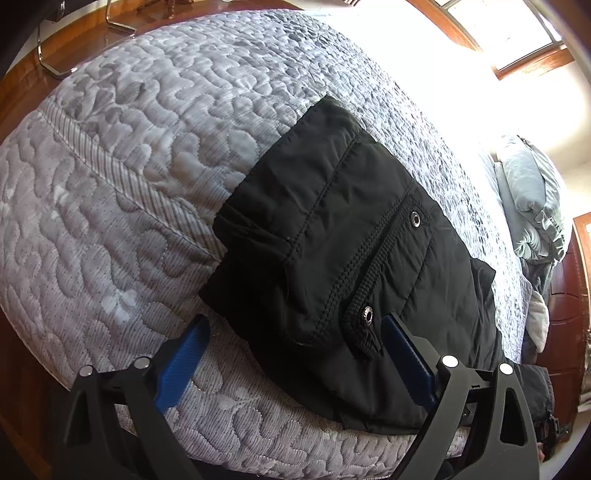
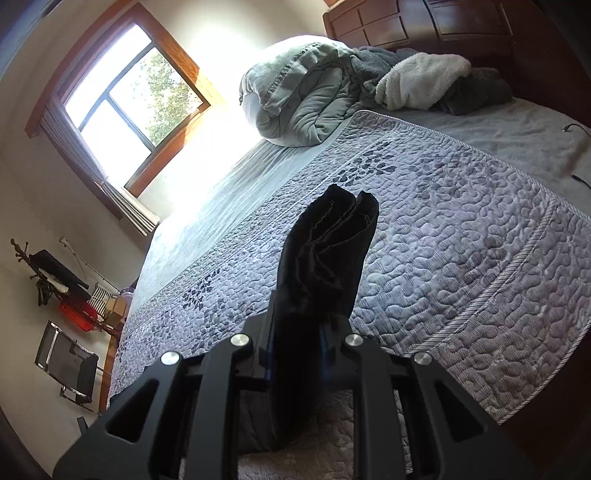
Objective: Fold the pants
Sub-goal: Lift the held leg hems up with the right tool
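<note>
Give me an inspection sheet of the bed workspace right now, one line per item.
Surface: quilted bedspread, grey, leaf print.
Job's things: black pants, waist end with snaps lying on the bedspread; leg ends lifted.
Clutter: bundled comforter, white fleece blanket near the headboard.
Grippers: left hand-held gripper open, its fingers straddling the pants' edge; right hand-held gripper shut on the leg ends.
Cables: dark cable on the sheet.
Surroundings: window, folding chair, wooden floor.

Both wrist views look down, close, over the quilted bed (image 1: 129, 166), sharing the black pants (image 1: 332, 240).
</note>
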